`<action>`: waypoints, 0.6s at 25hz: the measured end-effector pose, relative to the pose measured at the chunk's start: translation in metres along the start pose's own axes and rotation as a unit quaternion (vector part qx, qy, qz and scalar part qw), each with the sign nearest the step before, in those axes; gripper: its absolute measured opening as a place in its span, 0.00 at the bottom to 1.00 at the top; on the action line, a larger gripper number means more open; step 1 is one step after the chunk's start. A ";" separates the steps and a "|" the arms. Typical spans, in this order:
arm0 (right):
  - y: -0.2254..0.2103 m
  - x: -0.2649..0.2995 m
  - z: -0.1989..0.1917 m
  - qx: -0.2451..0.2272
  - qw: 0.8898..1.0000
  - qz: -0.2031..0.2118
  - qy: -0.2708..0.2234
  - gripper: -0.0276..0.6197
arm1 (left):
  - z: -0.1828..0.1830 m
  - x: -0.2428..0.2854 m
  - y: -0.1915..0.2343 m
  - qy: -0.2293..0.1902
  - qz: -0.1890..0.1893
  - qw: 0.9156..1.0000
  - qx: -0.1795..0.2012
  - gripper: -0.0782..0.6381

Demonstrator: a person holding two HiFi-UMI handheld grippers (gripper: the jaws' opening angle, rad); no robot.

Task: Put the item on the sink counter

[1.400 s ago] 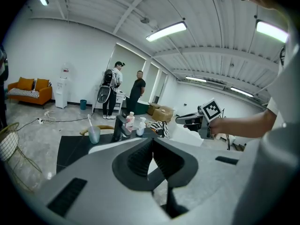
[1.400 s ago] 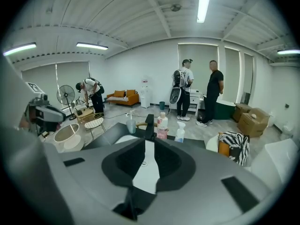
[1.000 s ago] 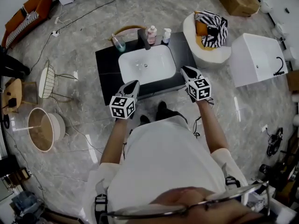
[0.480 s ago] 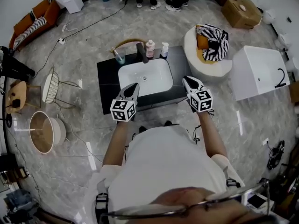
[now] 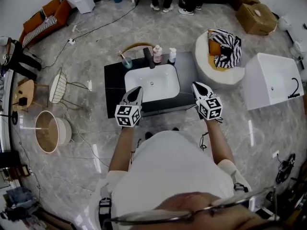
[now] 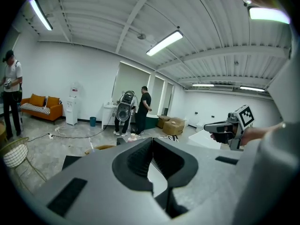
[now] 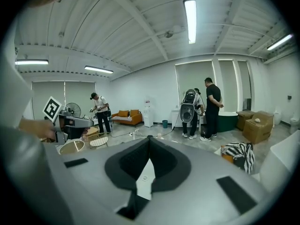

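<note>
Plastic, so light, stiff and slick, is what the pink bottle (image 5: 157, 53) and white bottle (image 5: 172, 55), the likely items at the table's (image 5: 114, 78) back edge, upper centre, are judged, best taken mid-body, while left gripper (image 5: 136, 88) and right gripper (image 5: 196, 85) are held closed, empty.

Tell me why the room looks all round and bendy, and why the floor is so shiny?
Head view: the wide lens curves the room, and the glossy floor shows white streaks of glare. Left gripper view: the ceiling lamp at top right glares white. Right gripper view: the ceiling beams bow and the corners go black.
</note>
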State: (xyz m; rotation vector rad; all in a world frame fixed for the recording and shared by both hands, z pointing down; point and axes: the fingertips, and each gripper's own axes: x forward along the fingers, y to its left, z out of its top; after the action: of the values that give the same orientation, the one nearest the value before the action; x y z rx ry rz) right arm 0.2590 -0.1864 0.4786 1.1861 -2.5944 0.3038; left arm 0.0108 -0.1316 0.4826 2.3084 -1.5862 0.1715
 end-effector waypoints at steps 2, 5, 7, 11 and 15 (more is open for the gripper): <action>-0.005 0.000 -0.003 0.003 1.000 -0.001 0.000 0.05 | 0.000 -0.001 -0.001 -0.002 0.004 1.000 0.000 0.12; -0.006 0.000 -0.002 0.003 1.000 0.007 -0.004 0.05 | -0.004 -0.002 0.001 0.000 0.011 1.000 0.001 0.12; -0.004 0.000 -0.002 -0.002 1.000 0.016 -0.005 0.05 | -0.008 -0.003 0.002 0.001 0.018 1.000 -0.006 0.12; -0.006 0.002 0.002 -0.004 1.000 0.025 -0.009 0.05 | -0.006 0.001 -0.001 -0.003 0.021 1.000 -0.010 0.12; -0.007 0.002 0.003 0.004 0.999 0.030 -0.012 0.05 | -0.005 0.002 -0.005 -0.005 0.022 1.000 -0.006 0.12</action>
State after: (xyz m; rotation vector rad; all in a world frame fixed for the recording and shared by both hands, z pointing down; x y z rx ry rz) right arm 0.2629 -0.1930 0.4764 1.1218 -2.6549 0.3141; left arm 0.0166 -0.1302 0.4866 2.2703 -1.6380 0.1610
